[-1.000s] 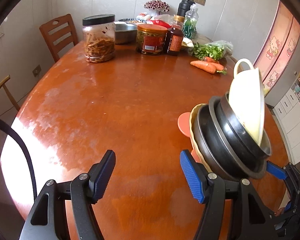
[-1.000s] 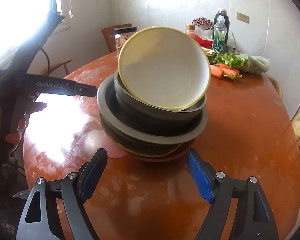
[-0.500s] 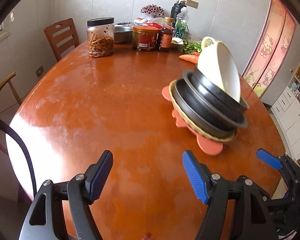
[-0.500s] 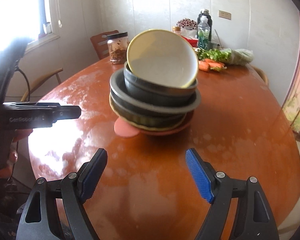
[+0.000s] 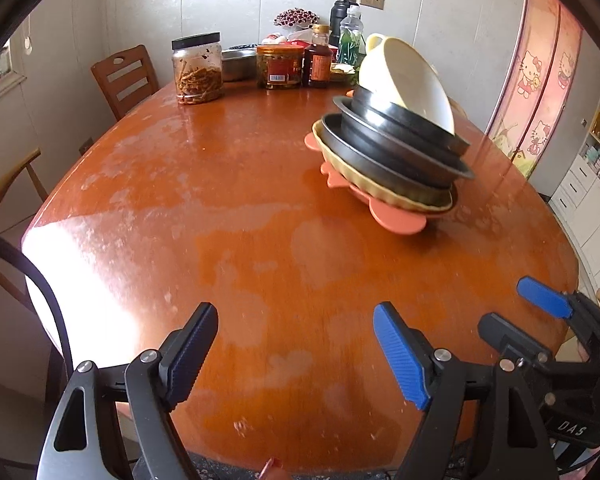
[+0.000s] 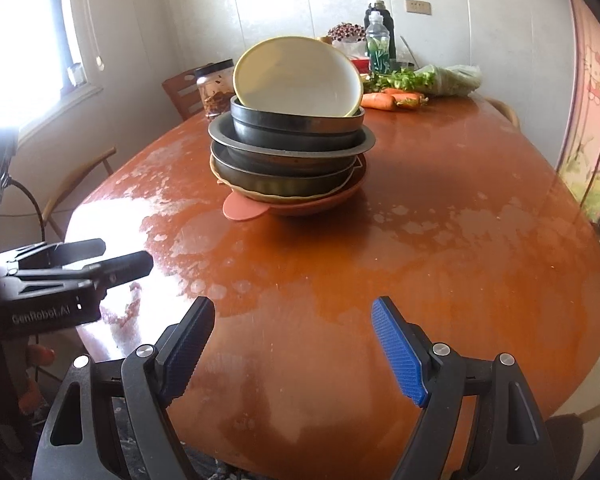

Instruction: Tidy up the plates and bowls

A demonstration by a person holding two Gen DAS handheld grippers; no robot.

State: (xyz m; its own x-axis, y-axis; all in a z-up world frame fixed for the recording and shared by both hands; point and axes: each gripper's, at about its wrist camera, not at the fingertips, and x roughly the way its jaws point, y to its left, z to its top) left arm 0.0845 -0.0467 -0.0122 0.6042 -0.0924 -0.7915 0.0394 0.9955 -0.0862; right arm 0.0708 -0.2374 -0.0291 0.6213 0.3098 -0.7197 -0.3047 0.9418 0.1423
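Both my fingers (image 5: 296,350) (image 6: 292,346) gape empty, the tilted cream bowl-topped stack of dark bowls (image 6: 292,136) well ahead across the bench (image 6: 420,240), straight before my right.

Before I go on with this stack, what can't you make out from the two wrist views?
- Stack: how many dishes are nested; outer rims hide the inner ones in both views.
- Cream bowl: what props its tilt; the dark bowl hides its base.
- Orange plate: mostly covered by the stack.
- Jar: half hidden behind the stack in the right view.
- Right tool: cut off by the edge of the left view.
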